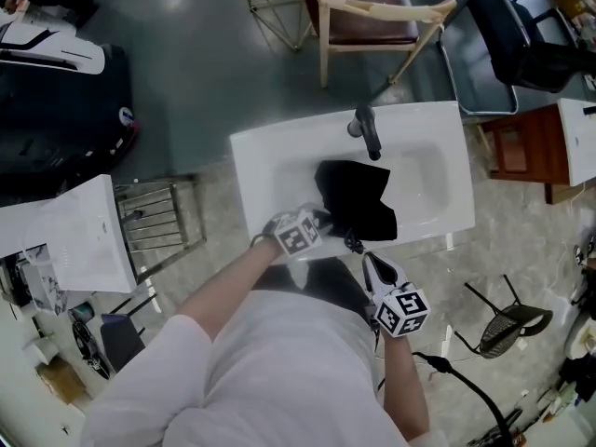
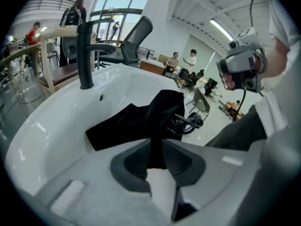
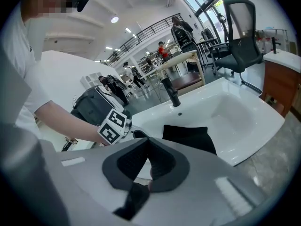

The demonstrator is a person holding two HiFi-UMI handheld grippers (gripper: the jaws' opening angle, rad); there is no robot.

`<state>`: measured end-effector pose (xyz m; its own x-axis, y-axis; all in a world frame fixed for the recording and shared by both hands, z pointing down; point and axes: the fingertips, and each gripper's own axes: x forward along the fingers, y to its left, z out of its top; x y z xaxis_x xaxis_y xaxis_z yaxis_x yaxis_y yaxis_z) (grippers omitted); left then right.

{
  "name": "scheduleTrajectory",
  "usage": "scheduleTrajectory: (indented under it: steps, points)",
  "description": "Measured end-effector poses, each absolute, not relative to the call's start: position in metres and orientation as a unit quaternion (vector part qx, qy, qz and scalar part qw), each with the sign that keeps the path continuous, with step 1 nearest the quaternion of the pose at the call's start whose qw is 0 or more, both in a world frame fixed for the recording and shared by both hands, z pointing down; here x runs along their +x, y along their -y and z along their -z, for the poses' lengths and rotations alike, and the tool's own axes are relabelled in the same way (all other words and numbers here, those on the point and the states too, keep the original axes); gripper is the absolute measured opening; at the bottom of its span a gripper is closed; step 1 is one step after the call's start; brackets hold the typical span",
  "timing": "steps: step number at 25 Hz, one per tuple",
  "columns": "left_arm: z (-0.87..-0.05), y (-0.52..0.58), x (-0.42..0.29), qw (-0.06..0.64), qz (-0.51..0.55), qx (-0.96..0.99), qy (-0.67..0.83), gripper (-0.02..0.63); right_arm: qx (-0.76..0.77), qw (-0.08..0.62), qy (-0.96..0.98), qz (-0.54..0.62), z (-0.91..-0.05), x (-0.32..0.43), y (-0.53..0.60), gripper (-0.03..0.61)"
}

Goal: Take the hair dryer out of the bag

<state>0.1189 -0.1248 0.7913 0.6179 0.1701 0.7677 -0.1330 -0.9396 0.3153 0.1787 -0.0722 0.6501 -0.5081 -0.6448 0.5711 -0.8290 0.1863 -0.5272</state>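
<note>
Closest to the head camera is the person's white shirt [image 1: 279, 361], with both forearms reaching forward over the near rim of a white sink [image 1: 270, 156]. The black bag [image 1: 358, 198] lies crumpled in the basin, just in front of the black faucet [image 1: 368, 130] and towards the near wall. The hair dryer itself does not show in any view, and whether it is inside the bag cannot be told. A thin dark cord loop [image 1: 352, 243] hangs at the bag's near edge, over the sink rim.

The left tongs [image 1: 323, 220] point down at the bag's near left corner. In the left gripper view a strip of the bag's black cloth [image 2: 136, 121] runs up between the jaws, which are pinched on it, leaving only the cloth's width between them. The right tongs [image 1: 366, 255] hover just beside the cord loop, near the sink's front edge. The right gripper view shows their jaws [image 3: 149, 147] pressed together, with the bag [image 3: 188, 136] lying beyond them in the basin.
</note>
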Motion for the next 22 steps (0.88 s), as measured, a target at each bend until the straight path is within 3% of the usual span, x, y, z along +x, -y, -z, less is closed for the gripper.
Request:
scheduleTrajectory:
  steps: [6,12,22]
  points:
    - [-0.812,0.133,0.128,0.175,-0.450,0.875,-0.025,0.021,0.463,0.143,0.761,-0.431,-0.673,0.170,0.086,0.007]
    - [-0.804,0.160,0.129,0.206,-0.421,0.883,0.021,0.017,0.431,0.180,0.760,-0.452,-0.701,0.161,0.105,0.046]
    - [-0.797,0.176,0.122,0.245,-0.393,0.884,0.067,0.020,0.364,0.323,0.711,-0.508,-0.772,0.153,0.121,0.152]
